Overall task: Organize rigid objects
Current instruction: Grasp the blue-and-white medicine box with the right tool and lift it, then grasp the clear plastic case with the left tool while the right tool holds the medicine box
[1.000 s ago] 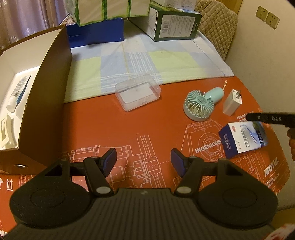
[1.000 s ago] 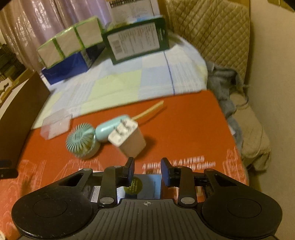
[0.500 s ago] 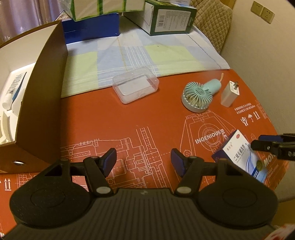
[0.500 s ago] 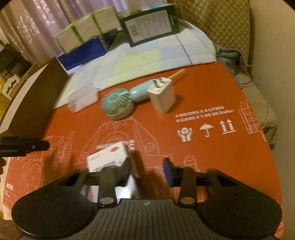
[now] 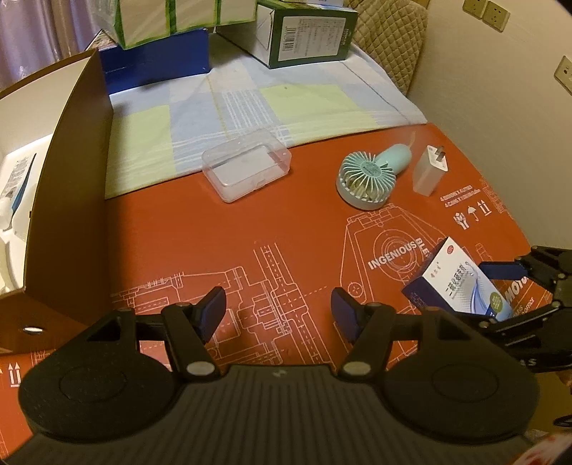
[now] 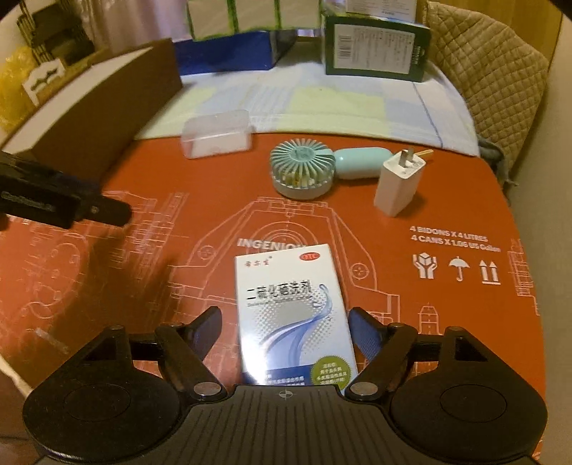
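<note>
Lying flat on the red printed table (image 6: 447, 200), a white-and-blue medicine box (image 6: 291, 314) sits between the fingers of the right tongs (image 6: 284, 331), whose jaws have just been opening; gaps show on both sides of the box, so the pads no longer press it. In the left wrist view the same box (image 5: 461, 282) appears at the right edge, bracketed by the right tongs (image 5: 500, 297). The left tongs (image 5: 279, 311) stand partly spread above bare table, nothing between their fingers. Farther back, a mint handheld fan (image 6: 304, 168) lies with its handle pointing right, and a white plug adapter (image 6: 398, 184) stands just beside it, prongs up. A clear plastic case (image 6: 216, 132) rests at the edge of a checked cloth (image 6: 339, 103). An open cardboard box (image 5: 68, 200) stands at the left, with a tube (image 5: 16, 186) inside. Green and blue cartons (image 5: 307, 32) are stacked at the back of the cloth.
</note>
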Action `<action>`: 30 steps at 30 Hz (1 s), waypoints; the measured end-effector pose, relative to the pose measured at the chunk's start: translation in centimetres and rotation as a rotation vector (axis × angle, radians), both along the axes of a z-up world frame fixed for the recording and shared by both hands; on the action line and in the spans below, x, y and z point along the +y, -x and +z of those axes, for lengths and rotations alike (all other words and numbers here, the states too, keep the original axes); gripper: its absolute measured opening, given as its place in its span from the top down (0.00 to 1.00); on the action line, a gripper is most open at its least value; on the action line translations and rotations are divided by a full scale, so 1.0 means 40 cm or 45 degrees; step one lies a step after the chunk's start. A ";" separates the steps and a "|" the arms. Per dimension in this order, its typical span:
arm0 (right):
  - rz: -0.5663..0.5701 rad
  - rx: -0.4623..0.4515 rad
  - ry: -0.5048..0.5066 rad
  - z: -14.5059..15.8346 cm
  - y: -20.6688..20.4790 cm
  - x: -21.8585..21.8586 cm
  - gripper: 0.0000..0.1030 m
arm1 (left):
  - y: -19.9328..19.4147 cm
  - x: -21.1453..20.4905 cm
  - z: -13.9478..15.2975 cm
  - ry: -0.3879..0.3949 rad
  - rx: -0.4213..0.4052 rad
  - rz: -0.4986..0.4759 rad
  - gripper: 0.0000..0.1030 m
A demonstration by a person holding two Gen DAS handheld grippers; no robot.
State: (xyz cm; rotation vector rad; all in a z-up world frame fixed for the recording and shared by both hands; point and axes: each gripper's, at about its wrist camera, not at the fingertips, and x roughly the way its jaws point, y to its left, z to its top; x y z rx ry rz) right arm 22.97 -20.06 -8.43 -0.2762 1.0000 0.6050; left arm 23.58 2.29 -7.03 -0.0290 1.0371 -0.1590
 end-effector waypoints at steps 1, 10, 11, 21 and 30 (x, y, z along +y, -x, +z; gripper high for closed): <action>-0.009 -0.007 0.010 -0.004 -0.002 0.001 0.27 | -0.002 0.000 0.001 0.001 -0.003 -0.005 0.41; -0.056 -0.042 0.056 -0.007 -0.016 -0.012 0.40 | -0.029 -0.009 -0.004 0.005 -0.016 -0.047 0.40; -0.076 -0.049 0.055 -0.005 -0.020 -0.018 0.40 | -0.035 -0.009 -0.005 0.006 -0.017 -0.056 0.40; -0.370 -0.056 0.008 0.029 -0.096 -0.121 0.40 | -0.169 -0.022 0.007 -0.051 -0.078 -0.190 0.38; -0.621 -0.018 -0.102 0.057 -0.164 -0.206 0.40 | -0.330 -0.035 -0.033 -0.161 -0.080 -0.373 0.35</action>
